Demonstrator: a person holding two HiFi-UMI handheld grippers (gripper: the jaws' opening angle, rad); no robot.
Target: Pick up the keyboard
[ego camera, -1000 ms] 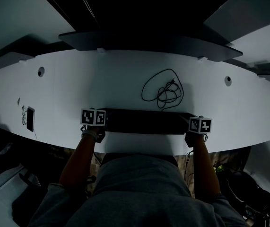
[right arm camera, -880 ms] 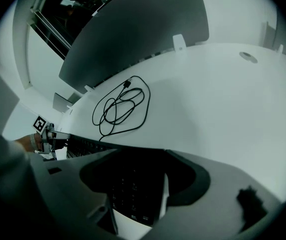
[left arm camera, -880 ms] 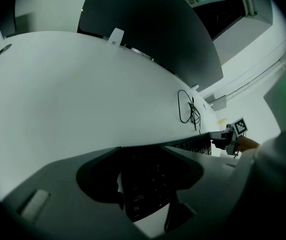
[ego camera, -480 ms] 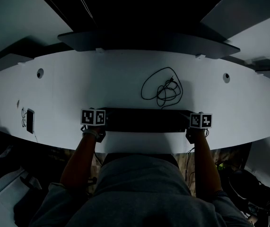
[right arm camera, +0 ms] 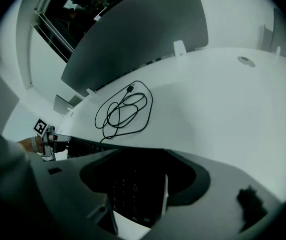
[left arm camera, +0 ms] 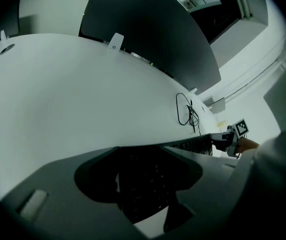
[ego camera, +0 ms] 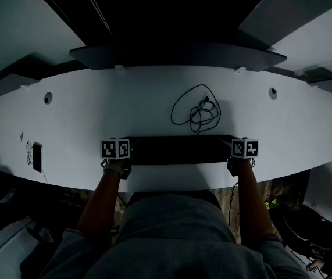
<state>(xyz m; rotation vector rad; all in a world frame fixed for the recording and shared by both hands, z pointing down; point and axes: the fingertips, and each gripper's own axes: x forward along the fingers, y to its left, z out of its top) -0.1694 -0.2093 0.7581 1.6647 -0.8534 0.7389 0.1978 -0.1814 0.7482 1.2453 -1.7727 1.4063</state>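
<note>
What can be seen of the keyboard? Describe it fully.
The keyboard is a long, flat, black slab with rows of small dark keys, level along the near edge of the white desk. The left tongs grip its left end, the right tongs its right end. A coiled black cable lies just behind it.

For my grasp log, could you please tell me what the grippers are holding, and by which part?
The keyboard: the left gripper grips its left end, the right gripper its right end.
</note>
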